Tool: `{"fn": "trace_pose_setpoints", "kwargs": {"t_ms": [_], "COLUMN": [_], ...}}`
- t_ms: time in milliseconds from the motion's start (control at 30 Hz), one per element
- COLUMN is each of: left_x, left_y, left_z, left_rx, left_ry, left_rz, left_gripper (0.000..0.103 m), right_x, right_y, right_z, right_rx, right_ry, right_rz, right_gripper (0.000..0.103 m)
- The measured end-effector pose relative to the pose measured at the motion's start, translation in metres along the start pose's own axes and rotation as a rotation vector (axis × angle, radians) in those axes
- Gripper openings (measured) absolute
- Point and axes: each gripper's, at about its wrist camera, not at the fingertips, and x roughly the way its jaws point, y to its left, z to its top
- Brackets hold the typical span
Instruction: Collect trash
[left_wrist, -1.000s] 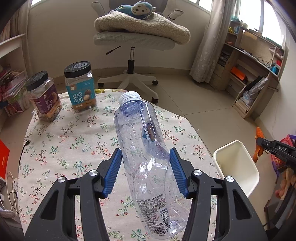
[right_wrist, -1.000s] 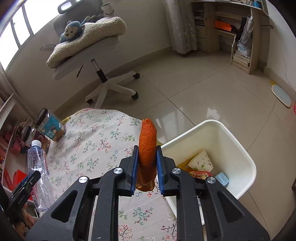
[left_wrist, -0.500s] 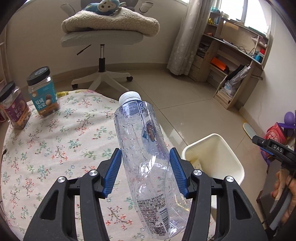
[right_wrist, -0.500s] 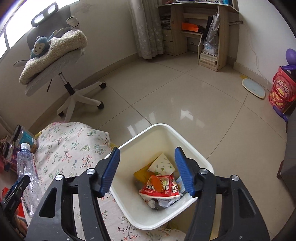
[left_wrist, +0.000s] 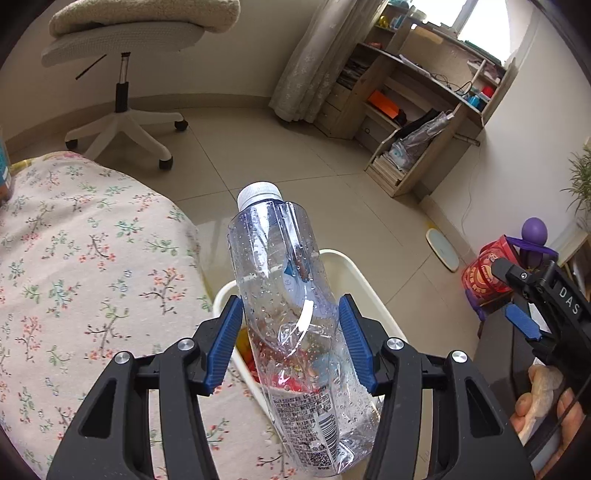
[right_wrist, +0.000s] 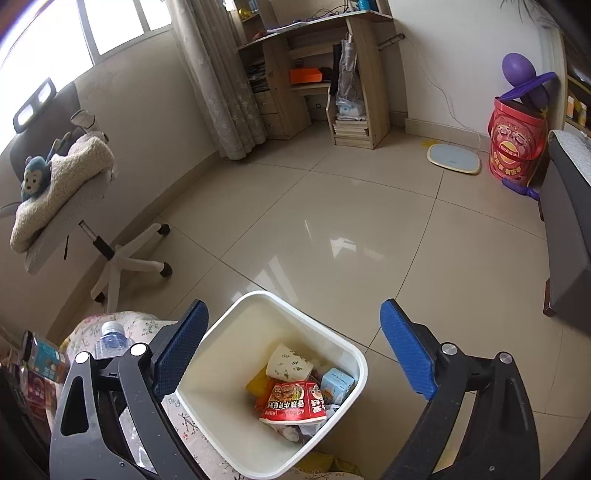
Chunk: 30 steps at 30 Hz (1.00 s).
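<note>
A clear, crumpled plastic bottle (left_wrist: 295, 314) with a white cap stands tilted at frame centre; the white bin (right_wrist: 221, 417), lower centre, holds wrappers and a paper cup.

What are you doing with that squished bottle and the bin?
A person is tidying up trash with two hand-held grippers. The left gripper clamps a crumpled clear plastic bottle with a white cap and holds it above the white plastic trash bin beside the flowered tablecloth. The right gripper hangs over the bin, its jaws just opened wide with nothing between them. Wrappers and a paper cup lie in the bin.
</note>
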Motion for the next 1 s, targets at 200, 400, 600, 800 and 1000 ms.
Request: {"fn": "trace_pose_setpoints", "kwargs": {"t_ms": [200, 400, 600, 800, 1000], "left_x": [0.009, -0.027, -0.084, -0.140, -0.187], "left_y": [-0.017, -0.007, 0.021, 0.058, 0.094], "left_z": [0.009, 0.021, 0.024, 0.012, -0.008], "left_rx": [0.005, 0.057, 0.074, 0.066, 0.059], "left_ry": [0.004, -0.077, -0.210, -0.337, -0.450], "left_rz": [-0.034, 0.080, 0.237, 0.407, 0.541], "left_gripper": [0.072, 0.082, 0.093, 0.097, 0.097], "right_x": [-0.015, -0.028, -0.047, -0.066, -0.079], "right_y": [-0.001, 0.028, 0.076, 0.115, 0.167], "right_z": [0.005, -0.003, -0.026, -0.048, -0.078], "right_rx": [-0.004, -0.115, -0.244, -0.267, -0.352], "right_ry": [-0.095, -0.151, -0.214, -0.230, -0.209], "right_rz": [-0.010, 0.006, 0.037, 0.109, 0.225], "right_gripper": [0.095, 0.096, 0.096, 0.096, 0.096]}}
